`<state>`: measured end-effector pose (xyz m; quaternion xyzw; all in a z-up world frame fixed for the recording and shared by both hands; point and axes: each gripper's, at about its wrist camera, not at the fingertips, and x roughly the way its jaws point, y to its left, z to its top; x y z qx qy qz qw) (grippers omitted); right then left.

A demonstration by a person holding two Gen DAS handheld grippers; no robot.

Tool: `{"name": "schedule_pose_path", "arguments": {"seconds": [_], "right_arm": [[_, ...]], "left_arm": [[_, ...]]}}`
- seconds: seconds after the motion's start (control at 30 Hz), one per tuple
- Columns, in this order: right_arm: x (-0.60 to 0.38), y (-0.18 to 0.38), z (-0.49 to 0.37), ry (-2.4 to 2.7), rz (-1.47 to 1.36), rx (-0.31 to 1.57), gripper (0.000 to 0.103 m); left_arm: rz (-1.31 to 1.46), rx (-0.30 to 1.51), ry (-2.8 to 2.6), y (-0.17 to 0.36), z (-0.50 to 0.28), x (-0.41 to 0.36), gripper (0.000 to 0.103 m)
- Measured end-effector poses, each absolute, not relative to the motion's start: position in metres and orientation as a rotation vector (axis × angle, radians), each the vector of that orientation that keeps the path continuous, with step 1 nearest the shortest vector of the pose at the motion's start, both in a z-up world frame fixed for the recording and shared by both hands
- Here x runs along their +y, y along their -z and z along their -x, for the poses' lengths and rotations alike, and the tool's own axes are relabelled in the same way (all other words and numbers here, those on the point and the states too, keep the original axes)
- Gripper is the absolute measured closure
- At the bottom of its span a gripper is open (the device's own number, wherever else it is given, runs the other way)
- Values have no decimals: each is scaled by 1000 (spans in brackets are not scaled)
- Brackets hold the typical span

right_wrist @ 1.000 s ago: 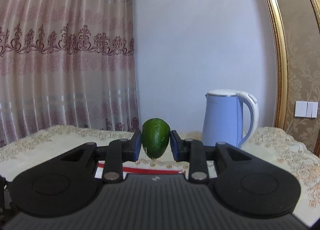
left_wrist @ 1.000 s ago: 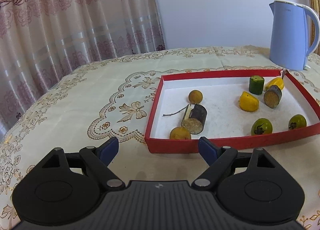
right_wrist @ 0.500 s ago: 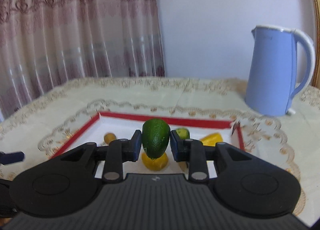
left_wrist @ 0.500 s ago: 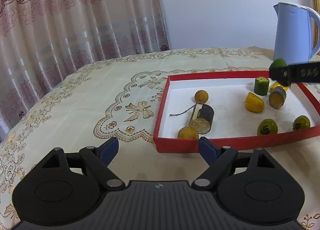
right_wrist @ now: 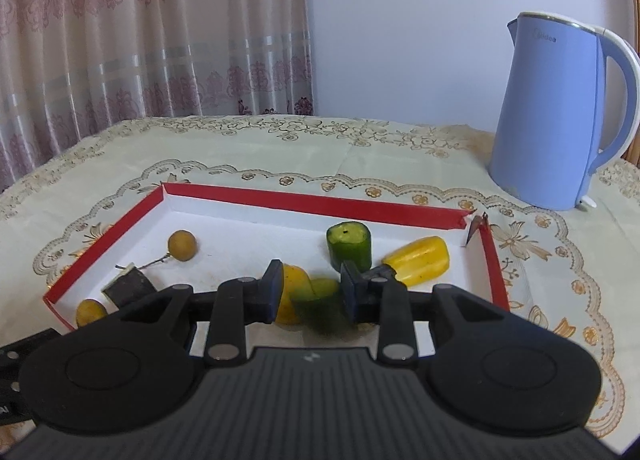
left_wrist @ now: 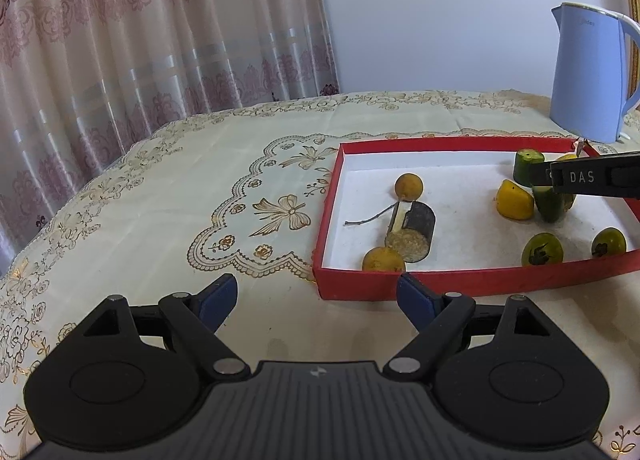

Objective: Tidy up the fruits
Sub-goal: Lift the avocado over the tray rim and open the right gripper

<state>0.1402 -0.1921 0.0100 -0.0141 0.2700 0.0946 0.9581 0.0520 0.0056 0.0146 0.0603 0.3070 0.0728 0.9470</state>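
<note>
My right gripper [right_wrist: 310, 292] hung over the red tray [right_wrist: 384, 211], its jaws opening, the green avocado [right_wrist: 320, 306] blurred between them and seemingly free of the pads, just beside a yellow fruit piece [right_wrist: 294, 292]. My left gripper [left_wrist: 318, 296] stood wide open and empty over the tablecloth [left_wrist: 160, 196] before the tray, near a blue kettle [right_wrist: 560, 112].

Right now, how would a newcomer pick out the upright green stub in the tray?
Find the blue kettle on the tablecloth, then the red-walled tray in front of it. The green stub stands near the tray's far wall beside a long yellow piece. It alone stands upright as a cylinder with a flat, pale cut top.
</note>
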Motion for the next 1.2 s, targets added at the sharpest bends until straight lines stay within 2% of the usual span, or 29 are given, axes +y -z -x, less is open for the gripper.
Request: {"name": "schedule_pose_path", "arguments": {"seconds": [0.8, 0.9, 1.1, 1.2], "right_arm": [[-200, -28, -105, -203, 26, 481, 71], [-203, -32, -86, -214, 23, 454, 64], [-211, -31, -40, -190, 28, 398, 64], [-219, -24, -20, -186, -26, 393, 56]], "left_arm": [[-109, 619, -125, -19, -47, 5, 16], [-101, 618, -115, -21, -46, 4, 16], [-103, 617, -98, -23, -46, 0, 16], [-99, 618, -94, -22, -47, -2, 16]]}}
